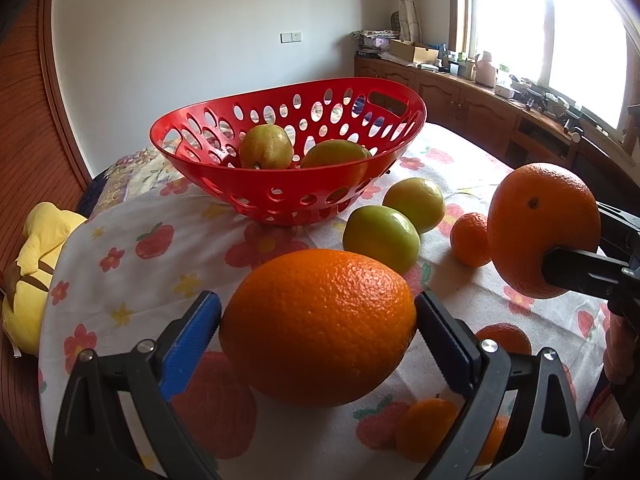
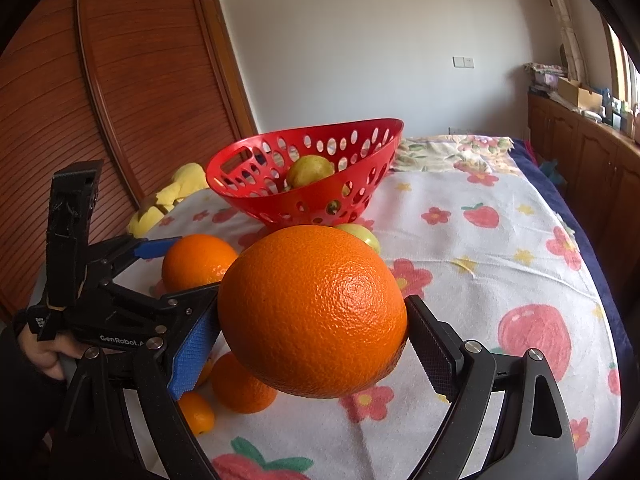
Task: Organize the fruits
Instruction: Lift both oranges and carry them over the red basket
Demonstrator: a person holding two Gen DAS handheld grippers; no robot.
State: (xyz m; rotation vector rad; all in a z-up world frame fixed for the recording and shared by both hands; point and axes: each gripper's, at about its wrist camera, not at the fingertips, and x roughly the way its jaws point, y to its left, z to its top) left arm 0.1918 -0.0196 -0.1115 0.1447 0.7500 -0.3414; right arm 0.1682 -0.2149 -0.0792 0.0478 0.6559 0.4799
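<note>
Currently: my left gripper [image 1: 318, 320] grasps one orange [image 1: 318, 328]; my right gripper [image 2: 312, 328] grasps another orange [image 2: 314, 312]; basket [image 1: 256, 184] holds two pears [image 1: 266, 146].

The large round orange [image 1: 318, 328] is showing a pebbled, dimpled rind with a slight gloss. The red perforated plastic basket [image 1: 288, 196] is presenting a smooth, semi-gloss surface. The white strawberry-and-flower printed cloth [image 1: 132, 208] is lying matt, woven and lightly creased. The blue ridged pad on one of the black matt plastic fingers [image 1: 192, 344] is appearing textured, with bright metal rivets beside it. The brown slatted wood panel [image 2: 132, 92] is showing a satin finish.
</note>
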